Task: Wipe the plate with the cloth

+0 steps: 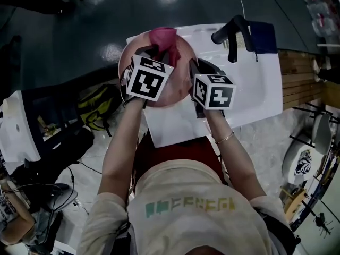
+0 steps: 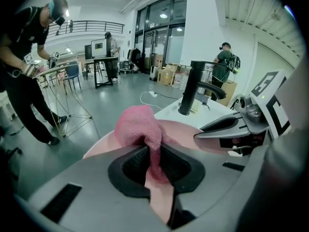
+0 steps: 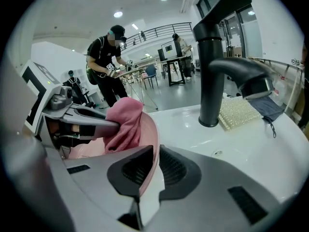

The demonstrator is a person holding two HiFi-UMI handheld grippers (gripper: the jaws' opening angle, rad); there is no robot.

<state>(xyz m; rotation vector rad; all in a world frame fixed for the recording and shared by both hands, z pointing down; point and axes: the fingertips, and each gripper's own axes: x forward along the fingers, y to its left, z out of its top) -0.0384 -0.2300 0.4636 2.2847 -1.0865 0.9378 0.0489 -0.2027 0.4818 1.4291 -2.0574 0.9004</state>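
Cloth pinched, plate gripped, both over the sink.

Your left gripper [image 2: 153, 154] is clamped tight on the pink cloth [image 2: 139, 124], which bunches up past the jaws and sits against the far part of the pink plate [image 3: 152, 129]. Your right gripper [image 3: 155, 164] has its jaws closed on the plate's rim (just the thin edge between the pads), with the plate over the left end of the white sink [image 1: 255, 84] and partly past its edge. The black tap [image 3: 212, 57] stands beyond on the sink, apart from the plate.
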